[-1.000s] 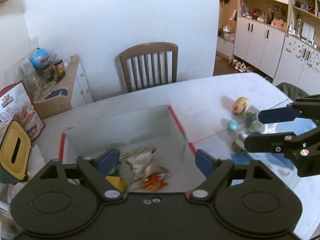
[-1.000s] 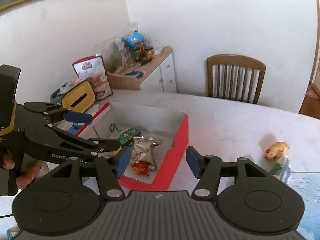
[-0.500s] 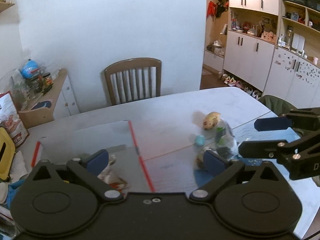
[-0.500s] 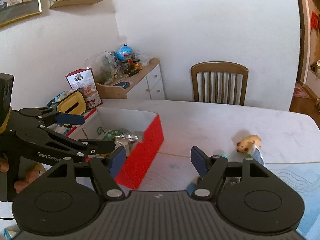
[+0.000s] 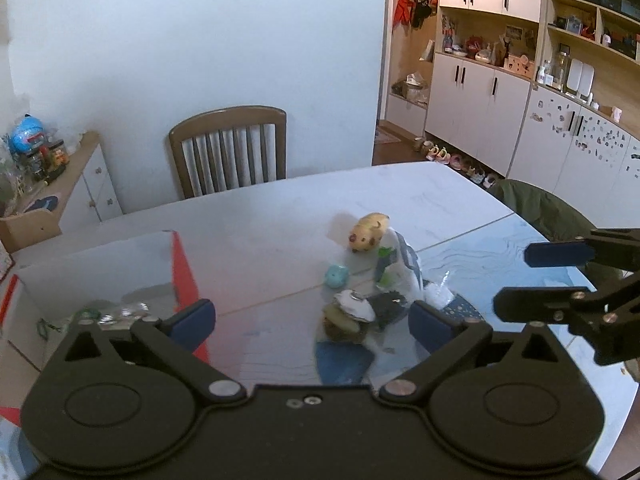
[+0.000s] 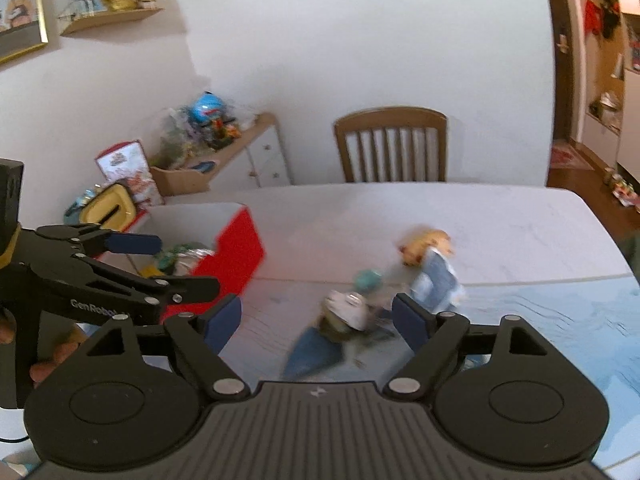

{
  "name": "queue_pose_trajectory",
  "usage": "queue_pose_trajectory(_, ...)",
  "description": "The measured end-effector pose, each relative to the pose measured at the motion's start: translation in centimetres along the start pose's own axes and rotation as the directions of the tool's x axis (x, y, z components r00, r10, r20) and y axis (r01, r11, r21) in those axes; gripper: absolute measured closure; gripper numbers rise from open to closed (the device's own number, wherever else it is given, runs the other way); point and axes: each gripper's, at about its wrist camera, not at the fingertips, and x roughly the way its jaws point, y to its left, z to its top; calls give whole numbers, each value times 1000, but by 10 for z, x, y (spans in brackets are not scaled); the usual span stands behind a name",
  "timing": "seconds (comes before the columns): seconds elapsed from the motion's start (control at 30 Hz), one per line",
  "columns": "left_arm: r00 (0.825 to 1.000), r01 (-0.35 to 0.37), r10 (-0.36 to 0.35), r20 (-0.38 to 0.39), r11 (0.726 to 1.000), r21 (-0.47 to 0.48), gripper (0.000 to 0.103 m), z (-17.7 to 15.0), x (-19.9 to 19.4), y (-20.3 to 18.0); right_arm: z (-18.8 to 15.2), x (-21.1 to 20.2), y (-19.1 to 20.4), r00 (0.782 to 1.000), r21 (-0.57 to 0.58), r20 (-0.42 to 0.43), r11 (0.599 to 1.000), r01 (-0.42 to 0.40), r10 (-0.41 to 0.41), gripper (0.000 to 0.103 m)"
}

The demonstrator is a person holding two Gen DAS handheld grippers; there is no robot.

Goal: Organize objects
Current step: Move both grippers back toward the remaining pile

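Lowest in the left wrist frame, the left gripper (image 5: 312, 318) has its jaws spread wide with nothing between them. Just above its fingertips, lower centre, a small heap of loose objects lies on the table (image 5: 420, 196): a round grey-and-white piece (image 5: 350, 312) nearest, a teal cube-like piece (image 5: 336, 276) above it, a crumpled clear packet with blue print (image 5: 400, 268) beside that, and a yellow toy animal (image 5: 368, 232) at the far edge of the heap. At the right edge the right gripper (image 5: 556, 276) juts in, its jaws parted and empty, near the heap but not touching it.

At lower left stands the red-edged box (image 5: 182, 264), well apart from the heap, with a few items already lying in its bottom. Farther back are a wooden chair (image 5: 230, 152) and, at upper right, white cabinets (image 5: 476, 104).

Judging by this layout, sorting is partway done: some things are boxed, the heap is not, and neither gripper carries anything. The step in hand looks like a reach toward the heap. The next move calls for settling on one item, probably the nearest round piece, and lowering the fingers around it without snagging the packet.

The right wrist view blurs the heap but shows the box's red outer wall (image 6: 236, 256), a yellow-lidded container (image 6: 106, 208) beyond it, and the fingers of the person's hand (image 6: 44, 364) on the left gripper's handle, all unseen from the left wrist.
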Motion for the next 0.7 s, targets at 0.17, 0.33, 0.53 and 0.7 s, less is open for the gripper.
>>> queue_pose_trajectory(0.17,1000,-7,7,-8,1000,-8,0,-4,23,-15,-8,0,-34,999,16,-15,999,50,-49,20)
queue_pose_trajectory(0.33,1000,-19,19,-10,1000,-2,0,-5,48,-27,-16,18,-60,995,12,-54,997,80,-79,20)
queue_pose_trajectory(0.53,1000,7,-6,-31,999,40,0,-8,80,-37,-27,47,-86,991,-5,-114,997,76,-76,20)
queue_pose_trajectory(0.7,998,-16,22,-60,996,89,1,-10,109,-42,-32,72,-103,985,-17,-155,997,73,-74,20)
